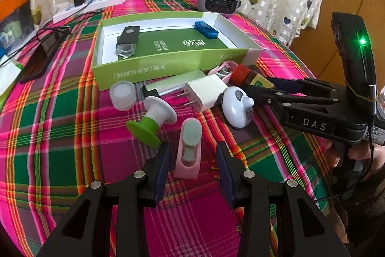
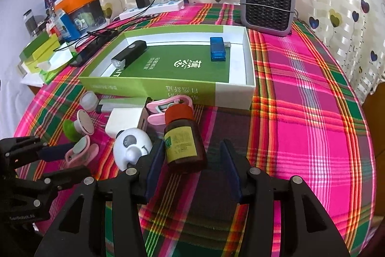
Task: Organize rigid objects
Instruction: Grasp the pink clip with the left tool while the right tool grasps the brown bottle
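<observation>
Both grippers are hovering apart over the clutter in front of the green box (image 1: 154, 69), and nothing is being held.

The left gripper (image 1: 192, 155) is standing with its jaws apart around the pink clip (image 1: 189, 151), not touching it. The right gripper (image 2: 190, 155) is bracketing the brown bottle (image 2: 184, 136), which is lying on the plaid cloth (image 2: 312, 112); its left pad seems almost touching the label, the right pad is clear. The bottle is round, so I think it is risking to roll or squirt out, and the left finger may push the panda gadget (image 2: 131, 146). Only the right view is showing the bottle's label and the second pink clip (image 2: 168, 107); only the left view is showing the charger's (image 1: 207, 93) prongs.
</observation>
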{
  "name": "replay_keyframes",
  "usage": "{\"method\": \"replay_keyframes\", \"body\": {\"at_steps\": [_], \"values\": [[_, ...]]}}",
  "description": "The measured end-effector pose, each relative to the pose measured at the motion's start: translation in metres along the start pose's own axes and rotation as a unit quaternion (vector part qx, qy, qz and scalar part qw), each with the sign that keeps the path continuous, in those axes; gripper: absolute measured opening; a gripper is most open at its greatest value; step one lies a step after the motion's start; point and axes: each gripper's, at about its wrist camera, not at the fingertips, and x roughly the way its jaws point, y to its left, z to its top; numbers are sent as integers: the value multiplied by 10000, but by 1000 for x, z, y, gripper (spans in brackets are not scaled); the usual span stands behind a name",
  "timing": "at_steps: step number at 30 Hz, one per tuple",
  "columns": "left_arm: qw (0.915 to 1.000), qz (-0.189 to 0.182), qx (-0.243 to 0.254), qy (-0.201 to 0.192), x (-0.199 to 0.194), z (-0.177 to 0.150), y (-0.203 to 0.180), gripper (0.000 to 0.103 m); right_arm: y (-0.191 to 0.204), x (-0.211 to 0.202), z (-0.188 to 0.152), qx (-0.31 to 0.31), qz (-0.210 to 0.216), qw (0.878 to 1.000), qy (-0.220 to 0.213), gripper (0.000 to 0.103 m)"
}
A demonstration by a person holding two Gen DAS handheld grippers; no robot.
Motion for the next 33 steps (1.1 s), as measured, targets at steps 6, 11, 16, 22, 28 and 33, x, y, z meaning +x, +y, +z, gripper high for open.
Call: {"method": "replay_keyframes", "body": {"at_steps": [6,11,16,22,28,33], "values": [[10000,67,-4,-33,1,1,0,38,1,6,2,-60,-29,9999,80,49],[9999,122,39,-41,2,2,0,38,2,7,3,-110,-61,9999,74,49],[9998,176,67,-73,3,2,-2,37,3,8,4,-111,-92,9999,59,49],[9995,286,75,-95,3,2,-1,28,7,8,3,-287,-207,9994,45,49],[9995,299,49,-101,3,2,1,24,8,8,2,-345,-252,9991,42,48],[9995,302,34,-103,3,2,3,21,9,8,1,-370,-276,9989,32,44]]}}
